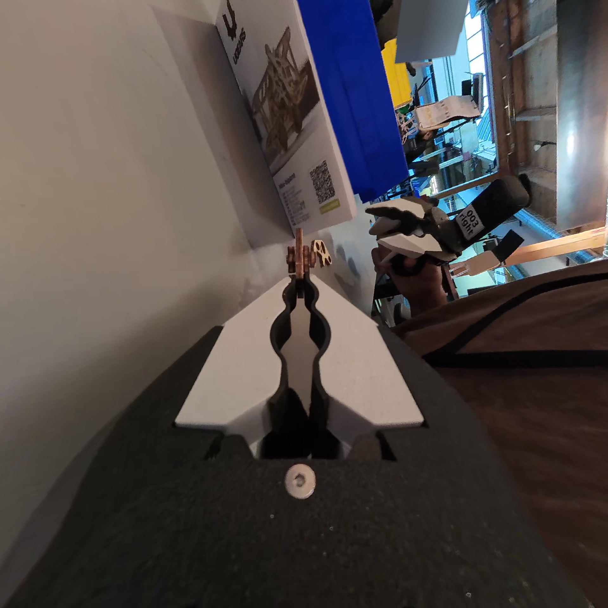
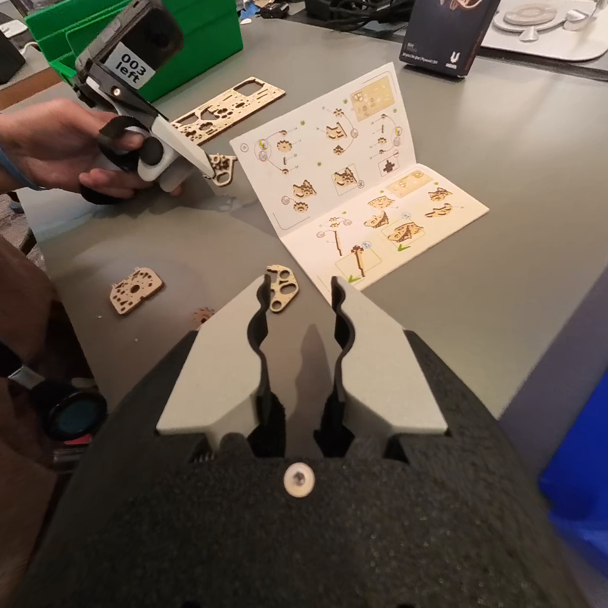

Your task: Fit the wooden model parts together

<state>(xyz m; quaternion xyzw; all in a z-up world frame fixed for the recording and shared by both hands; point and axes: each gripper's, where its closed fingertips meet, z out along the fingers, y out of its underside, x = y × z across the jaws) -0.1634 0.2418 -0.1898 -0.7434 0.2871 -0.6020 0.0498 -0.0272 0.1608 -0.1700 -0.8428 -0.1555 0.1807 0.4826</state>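
Note:
My left gripper [image 1: 298, 282] is shut on a small wooden gear assembly [image 1: 298, 256], seen edge-on at its tips. In the right wrist view the left gripper [image 2: 210, 168] holds that assembly [image 2: 223, 167] just above the grey table, beside the leaflet. My right gripper [image 2: 301, 282] is open and empty, low over the table. A flat wooden plate with holes [image 2: 283, 292] lies between its fingertips, close to the left finger [image 2: 230, 355]. It also shows in the left wrist view [image 1: 321, 252]. A second wooden plate [image 2: 135, 291] lies to the left. A small gear [image 2: 202, 316] is half hidden behind that finger.
An open instruction leaflet [image 2: 358, 184] lies ahead on the right. A punched-out wooden sheet [image 2: 227, 110] lies in front of a green bin [image 2: 197, 33]. A dark kit box [image 2: 447, 36] stands at the back. The table edge [image 2: 559, 329] runs down the right. A blue bin [image 1: 355, 98] stands nearby. Tip to tip, the grippers are about 15 centimeters apart.

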